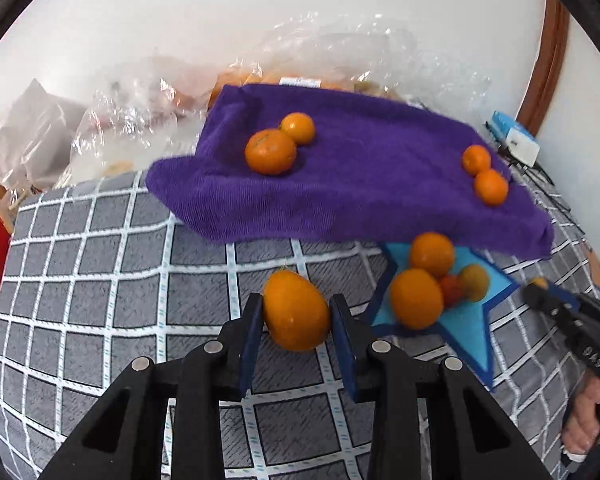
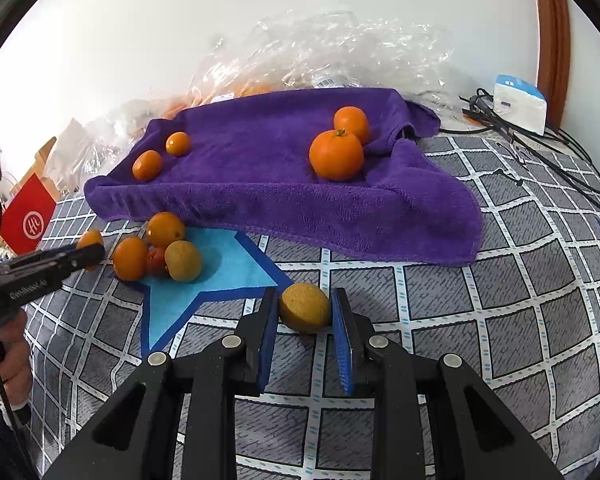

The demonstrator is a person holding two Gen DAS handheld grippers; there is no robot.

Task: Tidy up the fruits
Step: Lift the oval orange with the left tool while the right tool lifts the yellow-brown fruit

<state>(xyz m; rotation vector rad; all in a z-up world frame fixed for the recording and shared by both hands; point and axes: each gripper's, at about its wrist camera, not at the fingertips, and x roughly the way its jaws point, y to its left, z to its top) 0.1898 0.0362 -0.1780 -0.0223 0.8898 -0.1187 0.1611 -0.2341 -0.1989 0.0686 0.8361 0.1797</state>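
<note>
My left gripper (image 1: 297, 312) is shut on an orange (image 1: 296, 311) and holds it above the checked cloth, left of the blue star mat (image 1: 470, 320). My right gripper (image 2: 305, 308) is shut on a yellowish fruit (image 2: 305, 307) just right of the star mat (image 2: 220, 272). Several fruits (image 2: 160, 254) lie in a cluster on the mat. On the purple towel (image 2: 268, 184) sit two large oranges (image 2: 337, 155) at the right and two small ones (image 2: 147, 165) at the left. The left gripper also shows in the right wrist view (image 2: 88, 254), and the right gripper in the left wrist view (image 1: 540, 286).
A grey checked cloth (image 2: 500, 300) covers the table. Crumpled clear plastic bags (image 2: 332, 52) lie behind the towel against the white wall. A red box (image 2: 30, 222) stands at the far left. A white and blue pack (image 2: 520, 104) and black cables (image 2: 540, 148) lie at the far right.
</note>
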